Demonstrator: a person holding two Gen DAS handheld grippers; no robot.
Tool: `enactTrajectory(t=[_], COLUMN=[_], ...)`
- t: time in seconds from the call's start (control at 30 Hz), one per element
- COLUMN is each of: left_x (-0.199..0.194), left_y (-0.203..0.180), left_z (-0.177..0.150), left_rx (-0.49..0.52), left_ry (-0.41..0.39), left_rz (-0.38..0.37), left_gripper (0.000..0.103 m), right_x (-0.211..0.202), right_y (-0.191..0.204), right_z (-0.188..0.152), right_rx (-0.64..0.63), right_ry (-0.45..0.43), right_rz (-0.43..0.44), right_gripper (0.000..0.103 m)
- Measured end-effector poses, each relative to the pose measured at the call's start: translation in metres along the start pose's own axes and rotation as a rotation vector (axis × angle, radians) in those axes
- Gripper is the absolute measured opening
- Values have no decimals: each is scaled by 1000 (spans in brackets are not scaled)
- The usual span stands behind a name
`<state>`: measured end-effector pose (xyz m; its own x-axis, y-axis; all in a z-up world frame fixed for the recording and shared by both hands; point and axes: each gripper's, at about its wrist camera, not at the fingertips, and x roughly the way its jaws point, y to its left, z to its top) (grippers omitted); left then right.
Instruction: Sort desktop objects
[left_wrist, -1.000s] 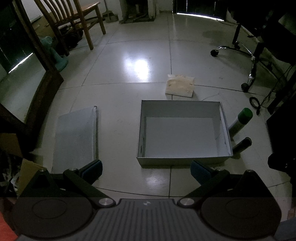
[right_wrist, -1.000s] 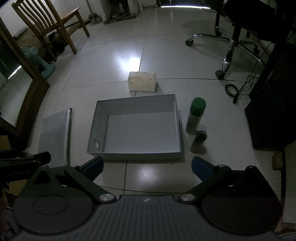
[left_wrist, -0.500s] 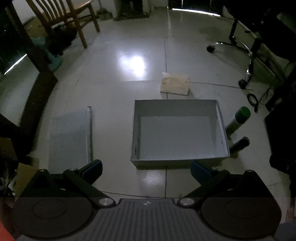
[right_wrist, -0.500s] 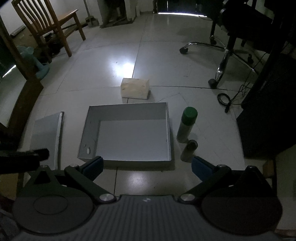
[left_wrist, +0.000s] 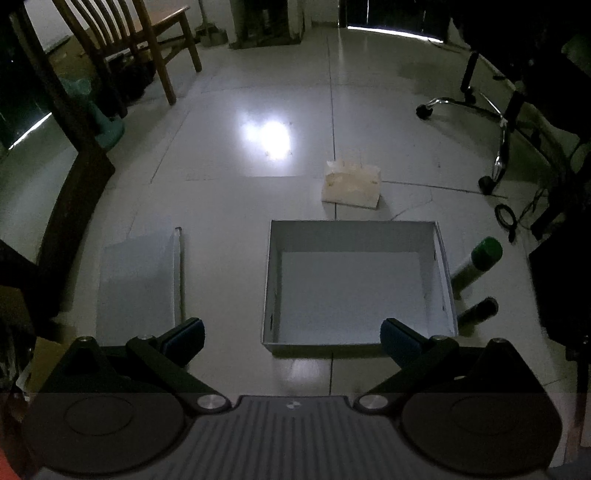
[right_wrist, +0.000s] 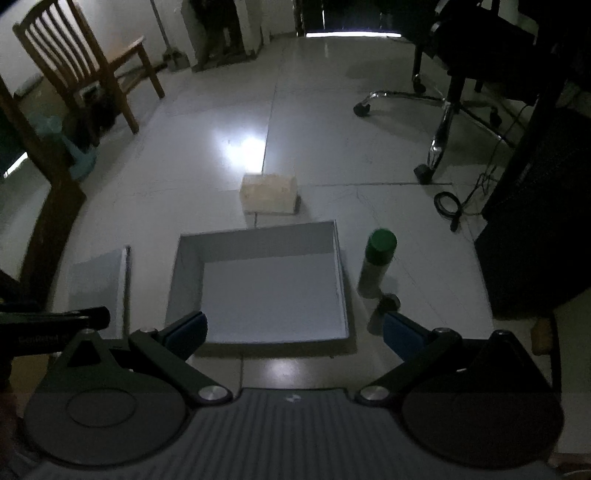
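An open white box (left_wrist: 356, 284) sits on the tiled floor (left_wrist: 236, 206), its flat lid (left_wrist: 138, 280) lying apart to its left and a pale tissue pack (left_wrist: 351, 184) just beyond its far wall. Beside its right wall stand a green-capped spray can (right_wrist: 376, 264) and, nearer the camera, a small dark bottle (right_wrist: 384, 312) (label unreadable). The left gripper (left_wrist: 291, 336) and right gripper (right_wrist: 293, 332) both hover with fingers spread wide, holding nothing.

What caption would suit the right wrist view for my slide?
Open right gripper above an empty white box, with a green-capped can, a small dark bottle and a tissue pack nearby.
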<state>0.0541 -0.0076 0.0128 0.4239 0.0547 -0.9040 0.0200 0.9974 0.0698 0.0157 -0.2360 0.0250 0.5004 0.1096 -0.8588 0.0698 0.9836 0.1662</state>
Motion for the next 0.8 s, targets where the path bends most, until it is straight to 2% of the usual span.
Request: enactTrajectory(t=[0.33, 0.53, 0.63, 0.8], left_x=[10, 30, 47, 88], left_y=[-8, -15, -16, -16], left_z=[37, 65, 84, 111], left_rx=[56, 92, 98, 134], left_ry=[-54, -105, -129, -181], left_rz=[-9, -8, -7, 13], left_gripper=[103, 103, 103, 103], right_x=[2, 12, 28, 71], right_y=[10, 17, 20, 14], right_z=[35, 66, 76, 95], right_rx=[-6, -108, -145, -134], right_ry=[-17, -62, -82, -86], right_rz=[18, 45, 53, 73], right_gripper=[103, 103, 103, 102])
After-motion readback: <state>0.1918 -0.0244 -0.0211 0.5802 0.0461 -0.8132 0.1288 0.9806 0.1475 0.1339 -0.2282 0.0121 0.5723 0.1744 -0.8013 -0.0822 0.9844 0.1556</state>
